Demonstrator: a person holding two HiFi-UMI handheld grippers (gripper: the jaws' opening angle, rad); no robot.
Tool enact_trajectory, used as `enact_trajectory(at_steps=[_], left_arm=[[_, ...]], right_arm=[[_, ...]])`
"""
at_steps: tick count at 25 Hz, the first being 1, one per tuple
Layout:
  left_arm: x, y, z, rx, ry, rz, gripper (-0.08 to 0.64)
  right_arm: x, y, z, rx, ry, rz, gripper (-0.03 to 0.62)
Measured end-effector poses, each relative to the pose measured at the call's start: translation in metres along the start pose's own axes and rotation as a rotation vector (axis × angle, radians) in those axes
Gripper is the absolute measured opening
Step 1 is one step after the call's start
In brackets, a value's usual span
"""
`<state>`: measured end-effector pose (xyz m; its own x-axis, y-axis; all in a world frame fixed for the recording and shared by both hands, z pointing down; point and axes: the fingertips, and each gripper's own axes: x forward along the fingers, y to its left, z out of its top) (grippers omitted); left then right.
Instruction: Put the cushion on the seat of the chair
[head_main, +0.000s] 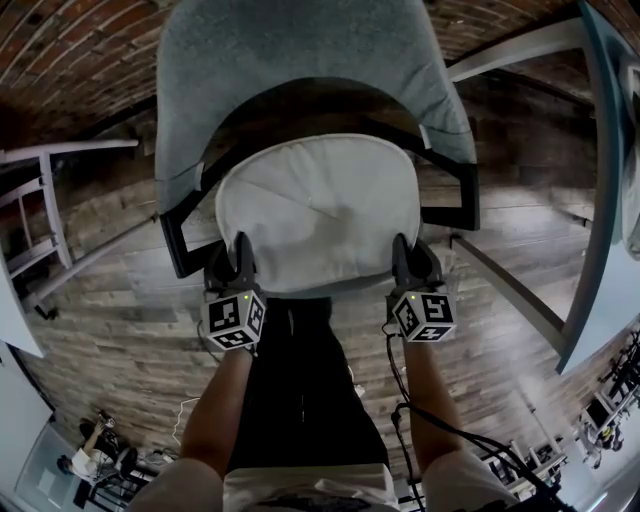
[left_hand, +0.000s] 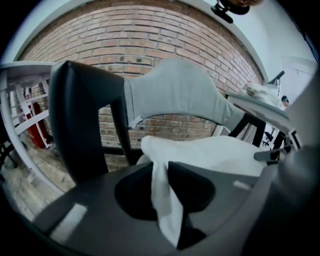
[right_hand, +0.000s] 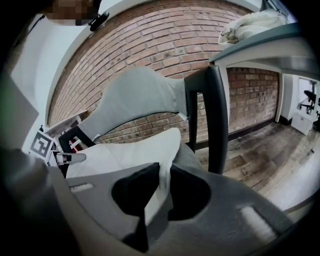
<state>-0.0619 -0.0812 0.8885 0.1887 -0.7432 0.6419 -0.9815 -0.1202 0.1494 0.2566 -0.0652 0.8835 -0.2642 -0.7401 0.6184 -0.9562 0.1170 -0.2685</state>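
Observation:
A white cushion (head_main: 318, 210) lies over the seat of a grey chair (head_main: 300, 50) with a curved grey back and black frame. My left gripper (head_main: 240, 262) is shut on the cushion's near left corner, and white fabric (left_hand: 165, 200) is pinched between its jaws. At the near right corner my right gripper (head_main: 405, 258) is shut on the cushion, a fold of fabric (right_hand: 159, 192) showing between its jaws. In the right gripper view the cushion (right_hand: 125, 152) rests low over the grey seat (right_hand: 192, 155). The chair back (left_hand: 175, 97) rises behind it.
A brick wall (left_hand: 150, 55) stands behind the chair. A white rack (head_main: 40, 210) is at the left, and a table edge (head_main: 600, 200) with a cloth on top runs down the right. The floor (head_main: 110, 330) is wooden planks.

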Motion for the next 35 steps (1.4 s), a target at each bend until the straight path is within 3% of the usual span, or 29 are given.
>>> enact_trajectory(at_steps=[9, 19, 28, 32, 35], left_arm=[[0.017, 0.013, -0.029, -0.040, 0.050, 0.067, 0.060], [0.028, 0.015, -0.046, -0.018, 0.093, 0.094, 0.058], [0.025, 0.015, -0.040, -0.029, 0.106, 0.117, 0.068], [0.014, 0.015, -0.035, -0.099, 0.111, 0.101, 0.082], [0.004, 0.012, -0.029, -0.101, 0.114, 0.086, 0.104]], right_arm=[[0.022, -0.021, -0.027, -0.004, 0.052, -0.067, 0.048], [0.028, -0.029, -0.038, 0.028, 0.070, -0.079, 0.058], [0.021, -0.032, -0.029, 0.050, 0.049, -0.139, 0.115], [0.009, -0.035, -0.018, 0.047, 0.028, -0.184, 0.138], [-0.003, -0.037, -0.005, 0.042, 0.006, -0.208, 0.138]])
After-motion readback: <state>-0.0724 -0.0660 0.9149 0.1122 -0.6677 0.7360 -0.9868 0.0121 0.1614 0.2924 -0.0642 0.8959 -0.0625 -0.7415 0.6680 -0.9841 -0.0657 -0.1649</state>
